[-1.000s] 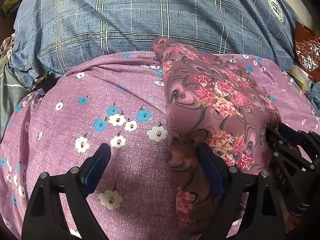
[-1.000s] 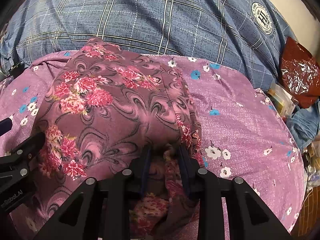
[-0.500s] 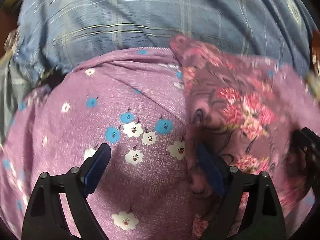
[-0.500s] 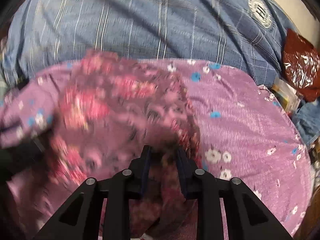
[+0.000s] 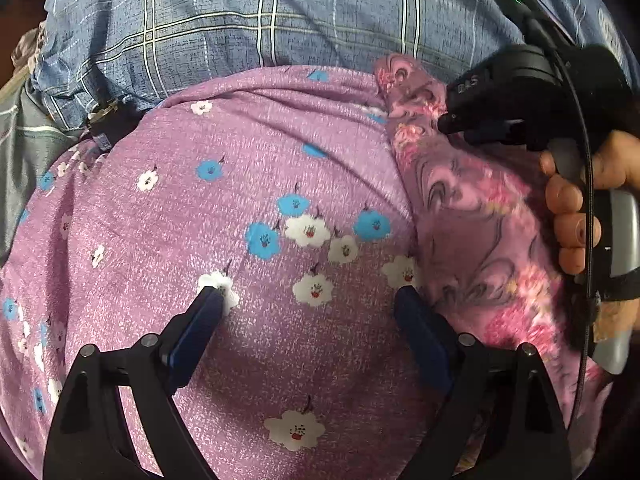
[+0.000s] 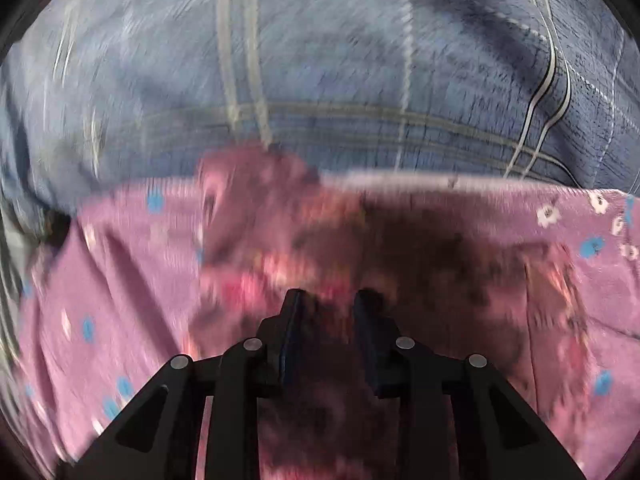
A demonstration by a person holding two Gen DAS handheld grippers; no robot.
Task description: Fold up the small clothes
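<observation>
Garment: small floral cloth [image 5: 472,216], pink roses and dark swirls on mauve, lying at the right of the left wrist view on top of the purple flowered sheet [image 5: 256,184]; its far end bunches into a narrow rolled tip near the plaid blanket.
Left edge of scene: grey fabric [image 5: 16,160] and a small tag or clip [image 5: 102,120], too small for us to identify.
Left hand-held gripper [image 5: 310,300]: spread wide, pinching nothing; left finger sits over a white flower print, right finger just beside the garment's near-left edge.
Backdrop: blue plaid blanket [image 5: 240,32], woven look, pale crossing stripes, behind the sheet.
Right hand-held gripper [image 6: 330,298]: fingers drawn close with dark floral cloth between them; we judge it is pinching the garment. View is heavily blurred, so the contact is not crisp.
Right hand [image 5: 576,208]: fingers wrapped round the grey handle, seen above the garment's right side.
Step in hand: we judge a fold is mid-way, the right side carrying a pinched edge over the cloth.
Next move calls for: the left to pin or pinch the near-left edge so the limp, thin cloth does not drag or bunch.
Texture notes: sheet has a crinkled, slubby weave; garment looks soft and drapes in loose ridges.
</observation>
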